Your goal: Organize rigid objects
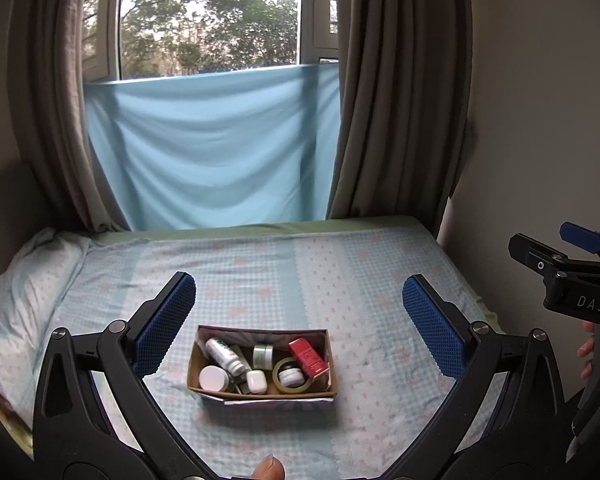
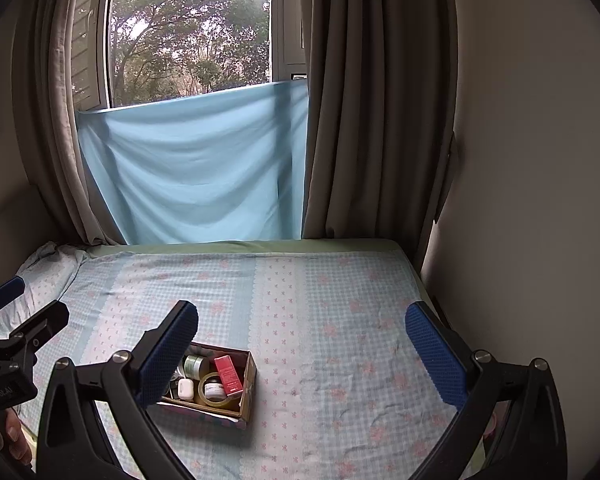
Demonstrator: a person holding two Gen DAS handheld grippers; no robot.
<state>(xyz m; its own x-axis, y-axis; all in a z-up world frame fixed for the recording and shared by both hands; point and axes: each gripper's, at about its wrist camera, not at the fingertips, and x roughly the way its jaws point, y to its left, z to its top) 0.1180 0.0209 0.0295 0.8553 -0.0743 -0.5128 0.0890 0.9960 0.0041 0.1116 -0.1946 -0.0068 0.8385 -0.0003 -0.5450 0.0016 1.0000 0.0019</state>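
A small cardboard box [image 1: 204, 356] sits on the bed, also in the right wrist view [image 2: 250, 384]. It holds a white spray bottle [image 1: 224, 354], a white-lidded jar [image 1: 213, 377], a white earbud case [image 1: 257, 381], a green-lidded jar [image 1: 263, 355], a tape roll [image 1: 294, 376] with a small jar inside, and a red carton [image 1: 308, 356]. My left gripper [image 1: 300, 328] is open and empty, hovering above and in front of the box. My right gripper [image 2: 302, 356] is open and empty, with the box low at its left finger.
The bed [image 1: 340, 280] has a blue checked floral sheet. A pillow [image 1: 24, 280] lies at the left. A wall [image 2: 540, 200] runs along the bed's right side. Curtains [image 1: 400, 100] and a blue cloth [image 1: 212, 148] hang behind the bed.
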